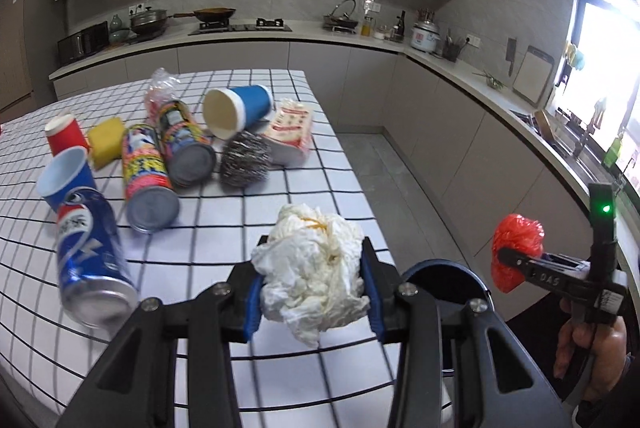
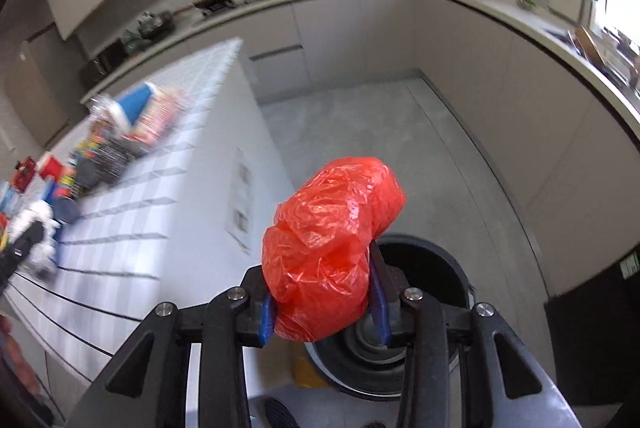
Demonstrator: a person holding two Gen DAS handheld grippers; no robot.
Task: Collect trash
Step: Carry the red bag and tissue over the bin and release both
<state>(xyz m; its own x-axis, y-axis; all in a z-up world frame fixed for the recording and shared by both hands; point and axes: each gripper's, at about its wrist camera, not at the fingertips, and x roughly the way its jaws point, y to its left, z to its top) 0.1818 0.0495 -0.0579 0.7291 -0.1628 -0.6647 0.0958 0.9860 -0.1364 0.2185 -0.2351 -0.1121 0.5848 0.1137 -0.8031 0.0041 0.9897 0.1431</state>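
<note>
My left gripper (image 1: 314,268) is shut on a crumpled white tissue wad (image 1: 316,276), held above the near right edge of the checked table (image 1: 224,228). My right gripper (image 2: 324,280) is shut on a crumpled red plastic bag (image 2: 328,248) and holds it off the table, above a dark round trash bin (image 2: 424,288). The red bag also shows in the left wrist view (image 1: 516,248), with the bin (image 1: 444,284) just past the table's edge.
On the table lie a blue cola can (image 1: 92,256), two colourful cans (image 1: 146,171), blue cups (image 1: 240,107), a red cup (image 1: 64,133), a yellow sponge (image 1: 106,141), a steel scourer (image 1: 245,163) and a snack pack (image 1: 292,131). Kitchen counters run behind and to the right.
</note>
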